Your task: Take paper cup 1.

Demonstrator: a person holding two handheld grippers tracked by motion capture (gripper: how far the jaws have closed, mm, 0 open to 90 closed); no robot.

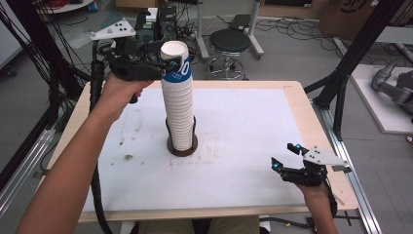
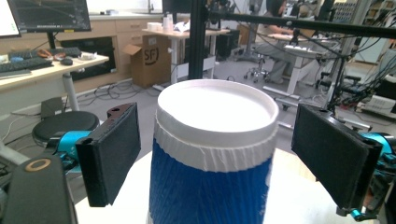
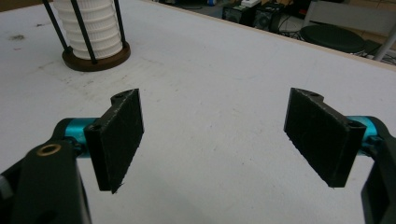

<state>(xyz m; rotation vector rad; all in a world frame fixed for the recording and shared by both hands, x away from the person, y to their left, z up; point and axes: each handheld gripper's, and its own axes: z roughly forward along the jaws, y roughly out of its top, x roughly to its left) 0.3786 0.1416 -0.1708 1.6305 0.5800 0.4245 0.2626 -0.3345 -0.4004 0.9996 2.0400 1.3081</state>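
A tall stack of white ribbed paper cups [image 1: 178, 105] stands upright in a round dark-brown wooden base [image 1: 182, 147] with thin black guide rods, near the middle of the white-topped table [image 1: 243, 146]. The topmost cup, a blue-and-white paper cup [image 1: 175, 61] turned bottom-up (its flat white base faces upward), sits on the top of the stack.

The left gripper [image 1: 168, 63] is raised to the height of that top cup. In the left gripper view its two black padded jaws stand open on either side of the blue-and-white paper cup [image 2: 212, 158], one at each flank, with a visible gap between each pad and the cup wall; neither pad touches it.

The right gripper [image 1: 285, 156] rests low over the table's near right corner, well apart from the stack. In the right gripper view its jaws are spread wide over bare white tabletop [image 3: 219, 116], holding nothing, with the wooden base [image 3: 95, 58] farther off at the upper left.
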